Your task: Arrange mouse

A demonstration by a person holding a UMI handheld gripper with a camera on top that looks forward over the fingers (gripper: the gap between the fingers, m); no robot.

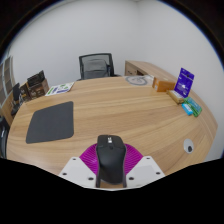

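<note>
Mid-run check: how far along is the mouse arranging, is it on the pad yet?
Done: the mouse is picked up, with the gripper shut on it, both fingers pressing its sides. In hand: it is carried over the wooden table. Left: placing it on the dark mouse pad, which lies bare ahead.

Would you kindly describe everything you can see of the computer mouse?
The mouse is black with a matte, plastic-looking shell and a scroll wheel near its far end. It points away along the fingers and sits between the gripper's purple pads, which close against both its sides. Whether it rests on the wooden table cannot be told.
</note>
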